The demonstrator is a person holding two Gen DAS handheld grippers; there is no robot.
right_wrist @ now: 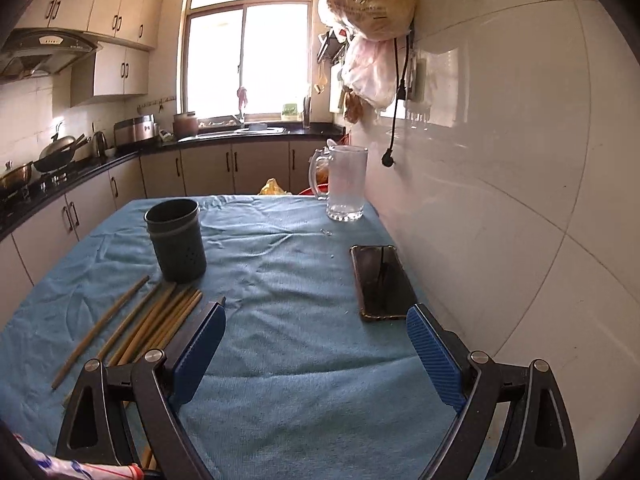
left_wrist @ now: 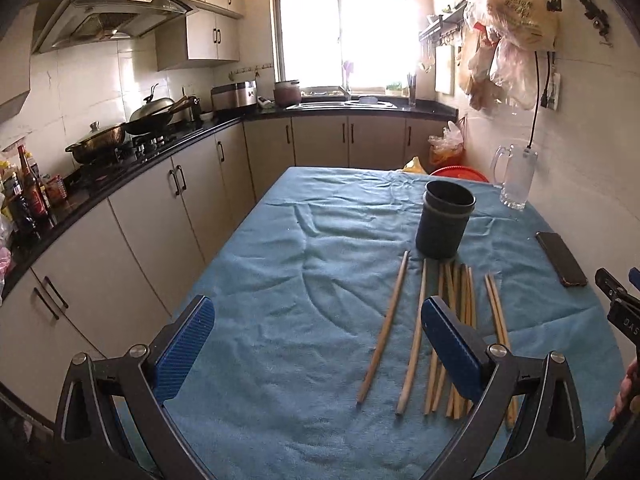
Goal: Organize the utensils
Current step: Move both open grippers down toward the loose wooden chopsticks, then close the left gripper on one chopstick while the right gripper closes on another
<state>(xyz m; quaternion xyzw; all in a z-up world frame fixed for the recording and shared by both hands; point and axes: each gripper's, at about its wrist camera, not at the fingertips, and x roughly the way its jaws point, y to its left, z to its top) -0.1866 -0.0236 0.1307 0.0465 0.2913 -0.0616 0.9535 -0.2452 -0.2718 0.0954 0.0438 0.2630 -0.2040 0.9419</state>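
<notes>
Several wooden chopsticks (left_wrist: 452, 320) lie side by side on the blue cloth, just in front of a dark grey holder cup (left_wrist: 444, 220) that stands upright and looks empty. My left gripper (left_wrist: 316, 320) is open and empty above the cloth, its right finger over the chopsticks. In the right wrist view the chopsticks (right_wrist: 152, 320) lie at the left, partly hidden by my left finger, with the holder cup (right_wrist: 176, 240) behind them. My right gripper (right_wrist: 316, 328) is open and empty over bare cloth. The right gripper's tip (left_wrist: 616, 300) shows at the left wrist view's right edge.
A black phone (right_wrist: 380, 280) lies near the wall on the right. A glass mug (right_wrist: 346, 182) stands at the table's far right corner. The blue-covered table (left_wrist: 304, 240) sits against a tiled wall; kitchen counters and stove run along the left.
</notes>
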